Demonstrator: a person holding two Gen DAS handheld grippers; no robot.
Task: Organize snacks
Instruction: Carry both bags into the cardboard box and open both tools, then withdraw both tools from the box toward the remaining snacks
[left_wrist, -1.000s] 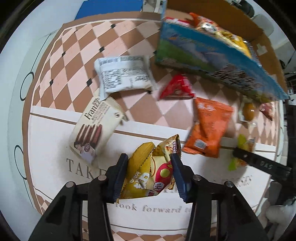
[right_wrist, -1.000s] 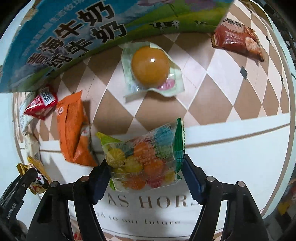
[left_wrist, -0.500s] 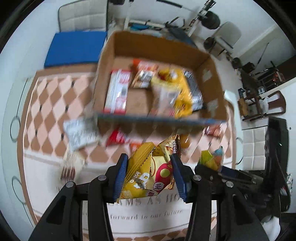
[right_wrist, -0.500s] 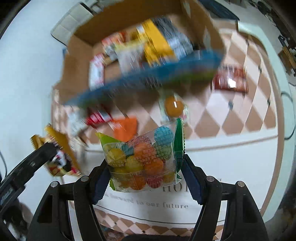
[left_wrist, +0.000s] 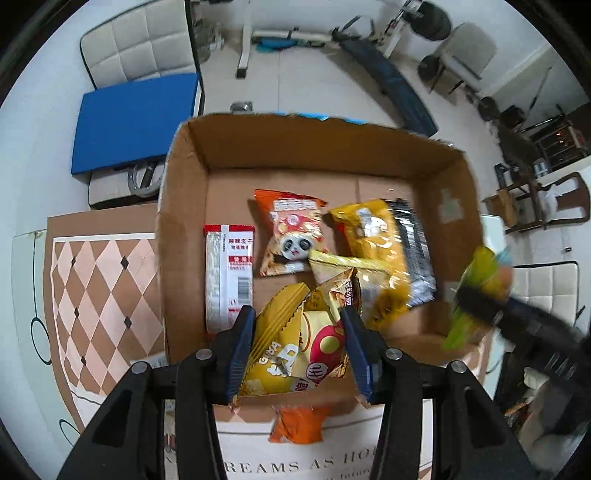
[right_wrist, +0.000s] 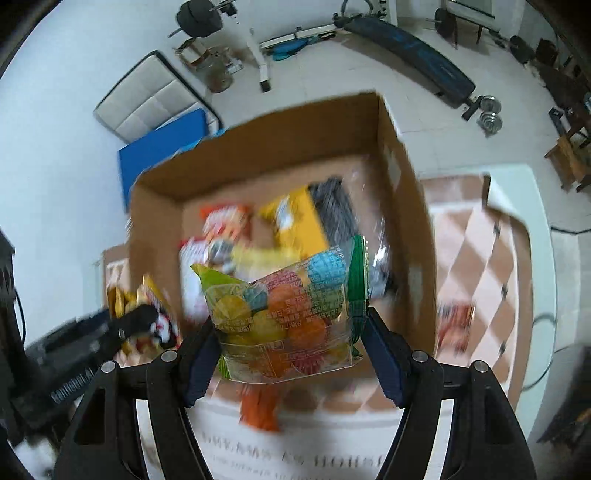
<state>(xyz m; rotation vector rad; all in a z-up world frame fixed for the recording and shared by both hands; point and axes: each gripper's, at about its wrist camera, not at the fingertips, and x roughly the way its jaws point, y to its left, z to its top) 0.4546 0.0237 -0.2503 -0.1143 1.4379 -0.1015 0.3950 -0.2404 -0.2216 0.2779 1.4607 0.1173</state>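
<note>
- Left wrist view: my left tongs (left_wrist: 297, 350) clamp a yellow snack packet (left_wrist: 295, 343) over the cardboard box (left_wrist: 184, 236), near wall.
- Right tongs (right_wrist: 290, 354) grip a clear candy bag (right_wrist: 284, 317), beside that wall.
- Risk, I judge: releasing early drops either outside the box.

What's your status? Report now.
Left gripper shut on yellow mushroom-print snack bag. Right gripper shut on clear bag of coloured candies. Both above open brown cardboard box; nothing blocking.
</note>
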